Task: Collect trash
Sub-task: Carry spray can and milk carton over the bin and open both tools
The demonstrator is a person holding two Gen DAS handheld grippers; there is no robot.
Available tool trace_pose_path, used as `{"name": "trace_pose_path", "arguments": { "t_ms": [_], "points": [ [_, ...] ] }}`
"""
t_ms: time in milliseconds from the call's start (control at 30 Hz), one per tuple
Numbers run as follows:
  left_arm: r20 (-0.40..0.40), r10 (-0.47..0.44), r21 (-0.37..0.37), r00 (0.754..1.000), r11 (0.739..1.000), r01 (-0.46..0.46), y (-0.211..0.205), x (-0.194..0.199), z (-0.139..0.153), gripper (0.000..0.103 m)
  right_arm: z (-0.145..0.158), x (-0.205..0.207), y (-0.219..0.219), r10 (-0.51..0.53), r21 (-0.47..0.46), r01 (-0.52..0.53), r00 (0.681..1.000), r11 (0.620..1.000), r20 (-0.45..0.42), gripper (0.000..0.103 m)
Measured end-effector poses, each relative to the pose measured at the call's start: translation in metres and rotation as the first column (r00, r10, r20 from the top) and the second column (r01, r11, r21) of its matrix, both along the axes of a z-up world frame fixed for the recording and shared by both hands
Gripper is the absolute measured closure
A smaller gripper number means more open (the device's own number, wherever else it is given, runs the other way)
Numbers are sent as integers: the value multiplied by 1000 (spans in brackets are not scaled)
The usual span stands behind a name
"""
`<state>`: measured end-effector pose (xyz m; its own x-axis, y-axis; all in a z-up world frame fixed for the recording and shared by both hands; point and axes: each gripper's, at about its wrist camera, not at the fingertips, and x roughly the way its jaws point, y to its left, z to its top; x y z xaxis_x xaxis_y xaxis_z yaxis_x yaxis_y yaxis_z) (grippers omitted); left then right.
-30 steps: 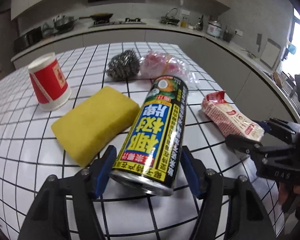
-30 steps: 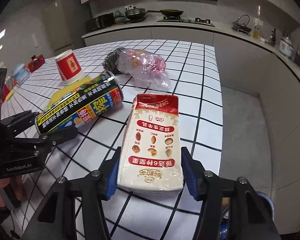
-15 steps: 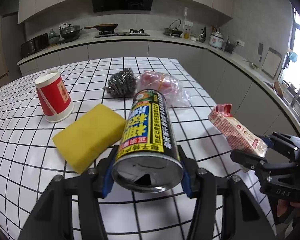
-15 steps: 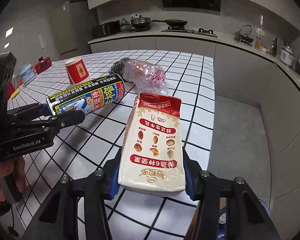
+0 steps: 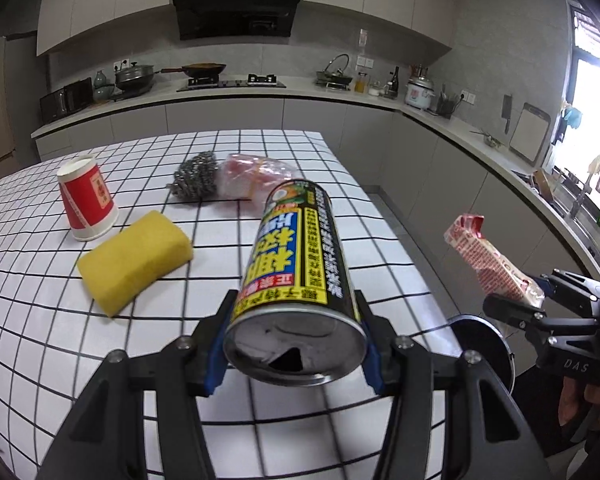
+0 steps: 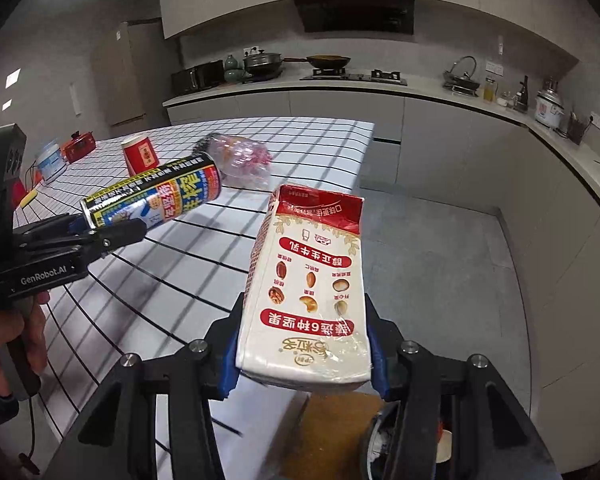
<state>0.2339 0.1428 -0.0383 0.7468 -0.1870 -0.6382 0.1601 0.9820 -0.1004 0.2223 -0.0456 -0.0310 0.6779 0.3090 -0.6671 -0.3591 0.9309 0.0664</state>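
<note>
Since a second ago you have lifted both loads clear of the table (image 5: pixel 380 240): the can (image 5: pixel 296 280), which lay on the grid cloth between open pads, now hangs in the air, and the carton (image 6: pixel 308 300) has risen with it; the view has tipped up to show more of the kitchen.

Your left gripper (image 5: pixel 294 344) is clamped on the can near its opened end; the blue pads (image 5: pixel 216 352) press its sides, and the torn mouth faces the camera while the body points away and slightly up over the table. Your right gripper (image 6: pixel 304 356) is clenched on the carton at its base — the red torn top points away, out past the table's right edge and above the grey floor (image 6: pixel 440 260). In the right view your left hand (image 6: pixel 4 340) shows at the frame's left side, wrapped round the handle; something round sits low behind the right gripper, too hidden to name.

Beyond the can, on the cloth: the yellow sponge (image 5: pixel 136 260) lies nearest, to the left; the red paper cup (image 5: pixel 86 200) stands upside down just behind it, apart from it; farther back the steel scourer (image 5: pixel 194 176) touches a crumpled plastic bag (image 5: pixel 252 178) with pink inside.

Farthest off — the counter (image 5: pixel 260 94) with pans on the hob, the hood (image 5: pixel 236 10) above, and a rice cooker (image 5: pixel 419 92) toward the right.
</note>
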Motion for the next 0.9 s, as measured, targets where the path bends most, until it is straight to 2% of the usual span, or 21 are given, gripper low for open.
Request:
{"name": "trace_pose_path", "arguments": {
  "t_ms": [233, 533, 700, 900],
  "points": [
    [26, -42, -1, 999, 999, 42, -53, -14, 9, 49, -11, -19, -72, -62, -6, 62, 998, 998, -18, 50],
    [42, -125, 9, 991, 992, 125, -153, -37, 16, 49, -35, -50, -171, -85, 0, 85, 994, 996, -61, 50],
    [16, -138, 16, 990, 990, 137, -200, -51, -1, 49, -60, -67, -222, -79, -6, 79, 991, 997, -106, 50],
    [-36, -127, 11, 991, 992, 128, -243, -62, -37, 49, -94, -72, -266, -44, 1, 44, 988, 999, -145, 50]
  ]
}}
